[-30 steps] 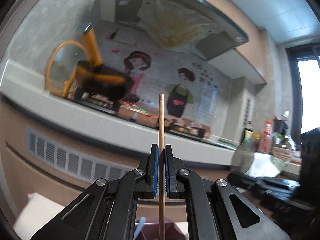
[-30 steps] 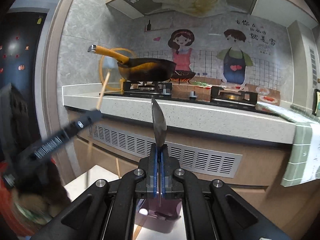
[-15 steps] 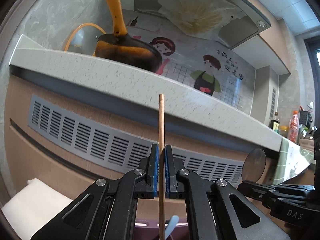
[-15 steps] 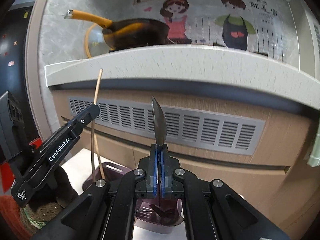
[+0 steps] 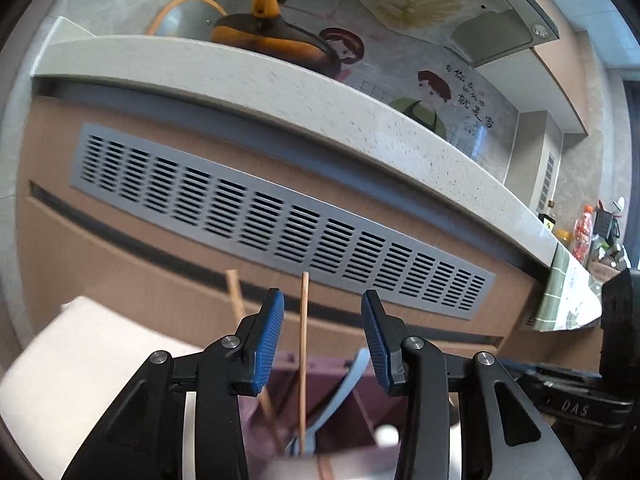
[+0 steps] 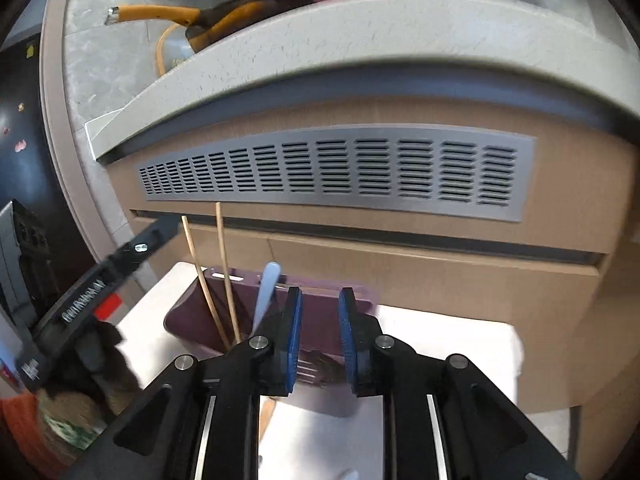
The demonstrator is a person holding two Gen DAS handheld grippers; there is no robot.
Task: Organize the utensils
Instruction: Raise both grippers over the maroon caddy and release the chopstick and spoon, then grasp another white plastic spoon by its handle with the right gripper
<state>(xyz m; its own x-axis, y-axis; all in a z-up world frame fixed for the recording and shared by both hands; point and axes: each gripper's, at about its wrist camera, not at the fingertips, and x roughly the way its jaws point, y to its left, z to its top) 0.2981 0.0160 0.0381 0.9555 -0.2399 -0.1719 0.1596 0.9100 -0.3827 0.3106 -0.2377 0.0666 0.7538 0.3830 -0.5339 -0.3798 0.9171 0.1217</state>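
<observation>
A purple utensil holder (image 6: 188, 320) stands on a white surface (image 6: 440, 344). Two wooden chopsticks (image 6: 226, 272) and a pale blue handle (image 6: 266, 296) stand upright in it. My left gripper (image 5: 322, 336) is open just above the holder (image 5: 360, 412); one chopstick (image 5: 304, 344) stands free between its jaws, another (image 5: 236, 296) leans to the left. My right gripper (image 6: 318, 332) is open and empty over the holder's right part, where a metal utensil (image 6: 316, 366) lies inside. The left gripper also shows in the right wrist view (image 6: 92, 292).
A kitchen counter (image 6: 360, 44) with a grey vent panel (image 6: 340, 168) rises right behind the holder. A pan with an orange handle (image 6: 160, 14) sits on the counter. Bottles (image 5: 584, 232) stand far right.
Both grippers moved down to the holder and opened. The left let go of the chopstick, the right let go of the metal utensil; both items now rest in the holder.
</observation>
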